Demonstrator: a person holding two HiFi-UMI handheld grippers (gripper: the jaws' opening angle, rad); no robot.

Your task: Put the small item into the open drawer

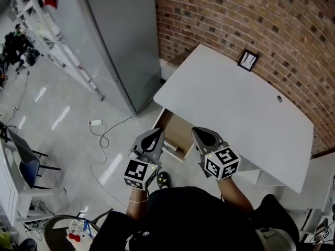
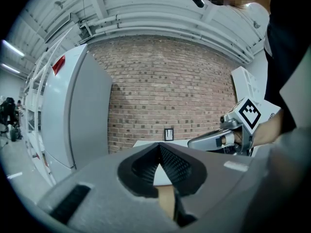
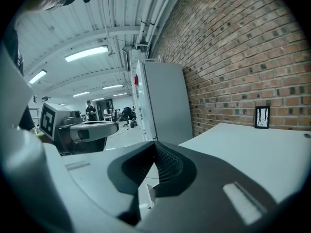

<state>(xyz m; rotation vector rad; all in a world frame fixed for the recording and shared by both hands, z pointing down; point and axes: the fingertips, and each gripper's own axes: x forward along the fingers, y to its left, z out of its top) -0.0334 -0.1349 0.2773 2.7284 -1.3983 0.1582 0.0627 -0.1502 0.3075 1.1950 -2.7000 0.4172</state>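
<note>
The open drawer [image 1: 175, 130] sticks out from under the white desk [image 1: 235, 114], its brown inside bare where it shows. My left gripper [image 1: 155, 134] hangs over the drawer's near left corner, jaws together with nothing between them. My right gripper [image 1: 201, 132] is level with it at the drawer's right side, also shut and empty. In the left gripper view the closed tips [image 2: 159, 145] point at the desk, with the right gripper [image 2: 214, 141] beside them. The right gripper view shows its own shut tips [image 3: 155, 143] and the left gripper [image 3: 95, 129]. No small item is clearly visible.
A small framed picture [image 1: 247, 60] stands at the desk's back edge against the brick wall [image 1: 251, 14]. A tall grey cabinet [image 1: 115, 41] stands left of the desk. A cable with a white adapter [image 1: 95, 123] lies on the floor, and a chair [image 1: 29, 166] is at far left.
</note>
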